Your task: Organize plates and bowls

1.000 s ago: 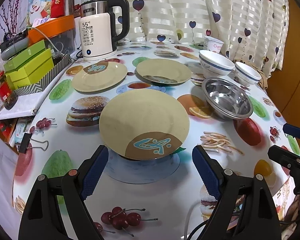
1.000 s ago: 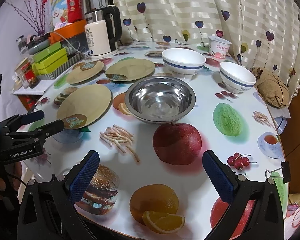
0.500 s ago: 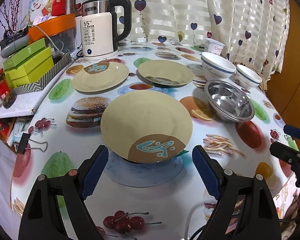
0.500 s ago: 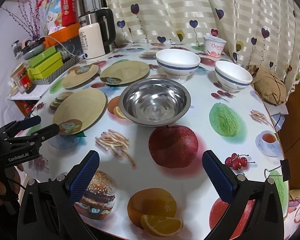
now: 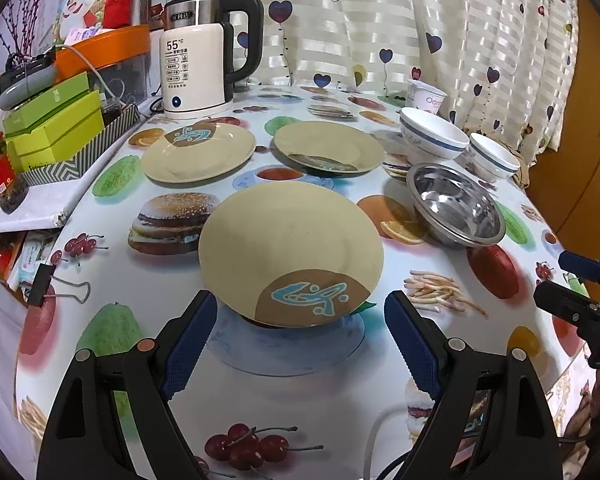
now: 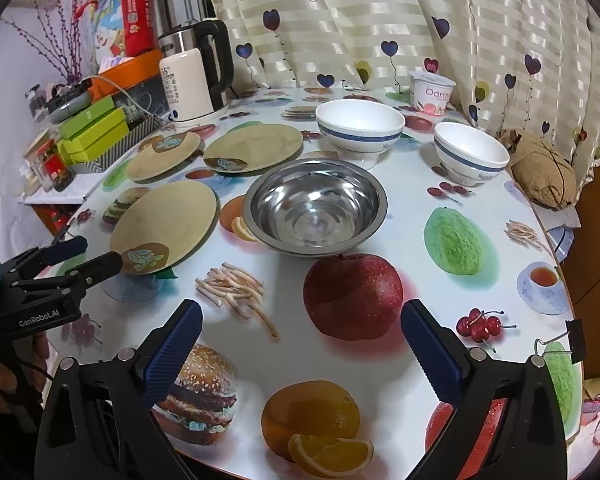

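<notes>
Three tan plates lie on the table: a near plate (image 5: 290,250) (image 6: 164,226), a far-left plate (image 5: 198,152) (image 6: 162,156) and a far-middle plate (image 5: 328,150) (image 6: 254,148). A steel bowl (image 5: 456,210) (image 6: 316,208) sits right of the near plate. A large white bowl (image 5: 432,132) (image 6: 358,126) and a small white bowl (image 5: 494,156) (image 6: 470,152) with blue bands stand behind it. My left gripper (image 5: 296,338) (image 6: 82,256) is open, its jaws straddling the near plate's front edge. My right gripper (image 6: 300,344) (image 5: 572,276) is open and empty near the table's front edge.
An electric kettle (image 5: 204,68) (image 6: 194,76) stands at the back left, beside green boxes (image 5: 56,124) and an orange tub (image 5: 100,50). A yogurt cup (image 6: 432,92) stands at the back by the curtain. A brown bundle (image 6: 540,172) lies at the right edge. Binder clips (image 5: 46,290) grip the tablecloth.
My left gripper has edged forward a little toward the near plate. My right gripper has drifted slightly. Both stay open.
</notes>
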A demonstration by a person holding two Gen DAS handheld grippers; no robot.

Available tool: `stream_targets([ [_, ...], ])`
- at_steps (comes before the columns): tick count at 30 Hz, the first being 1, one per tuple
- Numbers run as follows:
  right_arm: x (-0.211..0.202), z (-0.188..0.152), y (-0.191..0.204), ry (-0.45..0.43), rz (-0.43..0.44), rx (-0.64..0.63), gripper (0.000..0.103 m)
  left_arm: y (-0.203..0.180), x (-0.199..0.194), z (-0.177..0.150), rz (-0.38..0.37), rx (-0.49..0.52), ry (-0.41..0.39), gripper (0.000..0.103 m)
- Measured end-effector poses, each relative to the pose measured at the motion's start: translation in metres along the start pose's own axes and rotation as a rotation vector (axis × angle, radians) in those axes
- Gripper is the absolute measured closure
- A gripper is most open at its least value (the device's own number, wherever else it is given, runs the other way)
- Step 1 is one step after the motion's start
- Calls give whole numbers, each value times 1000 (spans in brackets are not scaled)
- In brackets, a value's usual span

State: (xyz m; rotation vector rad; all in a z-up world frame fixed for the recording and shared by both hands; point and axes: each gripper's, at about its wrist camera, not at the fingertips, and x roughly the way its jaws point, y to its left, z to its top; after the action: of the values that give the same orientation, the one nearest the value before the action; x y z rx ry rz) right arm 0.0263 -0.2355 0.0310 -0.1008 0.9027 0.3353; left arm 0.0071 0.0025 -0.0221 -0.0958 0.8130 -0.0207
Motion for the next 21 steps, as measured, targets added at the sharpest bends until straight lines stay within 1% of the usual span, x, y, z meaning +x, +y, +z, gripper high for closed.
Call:
stream_targets([
  [2, 0, 0, 0, 1, -1, 2, 5, 0, 0, -1, -10, -3, 3, 17],
  [7, 2, 2, 1, 6, -5, 3, 13, -1, 0, 0, -11, 3, -3, 17],
  [21, 4, -1, 2, 10, 4, -3, 22, -1, -2, -1, 6, 11, -5, 17],
])
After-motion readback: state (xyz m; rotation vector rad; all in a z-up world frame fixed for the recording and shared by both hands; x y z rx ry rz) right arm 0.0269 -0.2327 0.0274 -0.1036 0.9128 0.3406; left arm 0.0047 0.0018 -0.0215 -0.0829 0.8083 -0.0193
